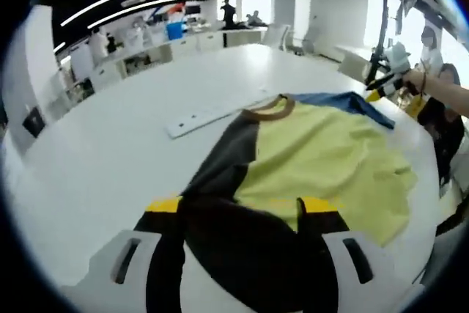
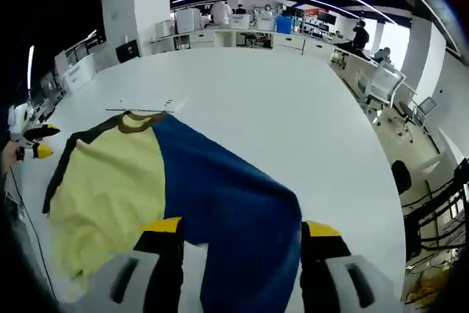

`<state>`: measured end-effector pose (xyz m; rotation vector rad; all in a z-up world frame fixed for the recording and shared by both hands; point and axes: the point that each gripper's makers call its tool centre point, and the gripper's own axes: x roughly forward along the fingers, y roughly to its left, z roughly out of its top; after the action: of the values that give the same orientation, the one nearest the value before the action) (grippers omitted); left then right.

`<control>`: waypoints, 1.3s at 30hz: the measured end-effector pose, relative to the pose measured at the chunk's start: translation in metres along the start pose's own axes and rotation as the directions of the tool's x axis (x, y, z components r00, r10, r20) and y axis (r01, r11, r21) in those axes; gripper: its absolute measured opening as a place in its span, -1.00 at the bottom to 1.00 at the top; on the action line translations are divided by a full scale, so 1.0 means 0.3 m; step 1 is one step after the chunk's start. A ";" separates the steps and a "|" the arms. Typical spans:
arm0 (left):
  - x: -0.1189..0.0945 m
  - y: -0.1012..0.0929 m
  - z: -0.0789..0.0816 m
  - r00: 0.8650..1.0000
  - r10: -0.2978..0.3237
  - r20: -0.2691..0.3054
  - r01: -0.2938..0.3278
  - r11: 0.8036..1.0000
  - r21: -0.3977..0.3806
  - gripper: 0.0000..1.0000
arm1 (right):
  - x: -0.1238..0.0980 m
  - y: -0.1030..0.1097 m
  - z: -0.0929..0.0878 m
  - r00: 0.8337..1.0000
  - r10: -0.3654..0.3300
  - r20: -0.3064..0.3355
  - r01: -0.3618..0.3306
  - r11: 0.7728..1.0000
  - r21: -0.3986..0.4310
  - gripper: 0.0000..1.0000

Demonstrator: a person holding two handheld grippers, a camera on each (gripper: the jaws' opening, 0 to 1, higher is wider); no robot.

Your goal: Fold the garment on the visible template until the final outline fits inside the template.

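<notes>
Between the jaws of the left gripper [image 1: 238,218], at the near edge of the left gripper view, lies the dark sleeve [image 1: 227,174] of a shirt [image 1: 322,159]. The jaws stand wide apart with the cloth running through the gap and over the gripper body; whether either jaw pinches it, I cannot tell. Farther out, the shirt spreads over a white table [image 1: 117,144]: a yellow front, a brown collar [image 1: 270,110] at the far end and a blue sleeve [image 1: 352,104] to the far right. Just left of the collar lies a flat white template strip [image 1: 209,116]. At the far right a person's hand [image 1: 419,78] holds the other gripper.

Through the right gripper [image 2: 240,236], in the right gripper view, runs the blue sleeve [image 2: 227,196]. Its jaws also stand wide apart with the cloth draped between them, and a grip cannot be told. Beyond, the yellow front [image 2: 110,181] lies to the left, the collar [image 2: 135,122] at the far end, the table [image 2: 278,108] around it. Desks and people stand in the far room.
</notes>
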<state>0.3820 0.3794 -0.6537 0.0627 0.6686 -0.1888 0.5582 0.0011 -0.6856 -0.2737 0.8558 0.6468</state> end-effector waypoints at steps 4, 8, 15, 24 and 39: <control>-0.036 -0.052 -0.036 1.000 -0.010 0.002 0.010 1.000 -0.009 0.29 | -0.044 0.087 -0.038 0.999 0.053 0.003 -0.053 0.999 -0.002 0.38; -0.059 -0.087 -0.085 1.000 0.013 0.000 -0.013 1.000 -0.026 0.27 | -0.076 0.174 -0.082 0.995 0.098 0.001 -0.098 0.995 -0.006 0.39; -0.070 -0.142 -0.204 0.998 0.034 -0.049 -0.036 0.998 -0.052 0.08 | -0.120 0.293 -0.143 0.989 0.150 -0.010 -0.150 0.988 -0.029 0.38; -0.065 -0.161 -0.279 0.993 0.011 -0.118 -0.023 0.995 -0.096 -0.23 | -0.153 0.374 -0.234 0.983 0.183 -0.030 -0.184 0.982 -0.044 0.31; -0.061 -0.140 -0.361 0.980 0.043 -0.195 -0.068 0.991 -0.119 -0.71 | -0.173 0.473 -0.374 0.973 0.213 -0.093 -0.221 0.972 -0.081 0.19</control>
<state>0.2938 0.3539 -0.7272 -0.0213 0.8687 -0.0869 0.3755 0.0371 -0.7129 -0.2930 0.9466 0.8851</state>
